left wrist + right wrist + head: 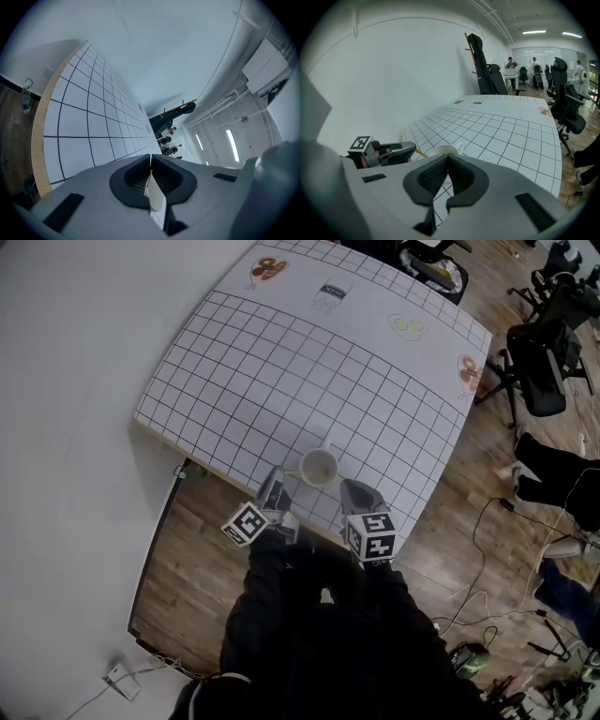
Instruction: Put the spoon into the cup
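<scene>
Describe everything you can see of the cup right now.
The cup is plain white, ceramic-looking and round. It stands upright, mouth open, with a small handle on its far side. It sits on the gridded table near the front edge, between the left tongs and the right tongs. The thin spoon clamped in the left tongs reaches its rim; contact is unclear.

There is one white cup (319, 467), one spoon (154, 197) and one gridded table (281, 362). Two grippers are there, the left gripper (274, 484) and the right gripper (359, 491). Four small printed pictures (330, 294) lie along the table's upper edge.
</scene>
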Action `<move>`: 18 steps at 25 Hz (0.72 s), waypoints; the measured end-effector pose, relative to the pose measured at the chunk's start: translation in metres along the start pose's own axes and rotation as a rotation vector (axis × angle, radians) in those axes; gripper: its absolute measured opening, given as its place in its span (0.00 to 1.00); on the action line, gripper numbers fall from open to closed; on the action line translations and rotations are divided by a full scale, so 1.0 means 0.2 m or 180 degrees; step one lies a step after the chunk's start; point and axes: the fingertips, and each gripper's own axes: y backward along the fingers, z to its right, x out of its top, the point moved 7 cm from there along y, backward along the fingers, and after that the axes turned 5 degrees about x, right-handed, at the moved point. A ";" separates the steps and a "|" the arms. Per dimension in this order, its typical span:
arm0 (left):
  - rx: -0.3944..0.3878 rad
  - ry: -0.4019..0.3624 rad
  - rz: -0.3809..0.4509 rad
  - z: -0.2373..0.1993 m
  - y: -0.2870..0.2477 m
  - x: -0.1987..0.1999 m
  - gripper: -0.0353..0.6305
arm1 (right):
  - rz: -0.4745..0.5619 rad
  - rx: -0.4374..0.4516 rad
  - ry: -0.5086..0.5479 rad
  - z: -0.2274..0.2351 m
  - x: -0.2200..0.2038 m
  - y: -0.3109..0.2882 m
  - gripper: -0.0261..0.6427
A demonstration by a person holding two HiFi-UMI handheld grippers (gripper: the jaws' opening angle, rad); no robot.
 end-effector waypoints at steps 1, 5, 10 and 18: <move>-0.0010 -0.0009 -0.0010 0.01 0.00 -0.01 0.11 | 0.0005 -0.0010 -0.0005 0.01 0.00 0.01 0.07; -0.0044 -0.0054 -0.0028 0.04 -0.01 -0.03 0.11 | 0.0026 -0.0019 -0.0018 0.02 0.00 0.05 0.07; 0.0012 -0.0115 -0.0036 0.08 0.01 -0.03 0.20 | 0.0085 0.0006 -0.0026 0.02 0.01 0.09 0.07; 0.0085 -0.0482 -0.0088 0.27 0.20 0.00 0.23 | 0.0315 0.0027 -0.0016 0.00 0.10 0.22 0.07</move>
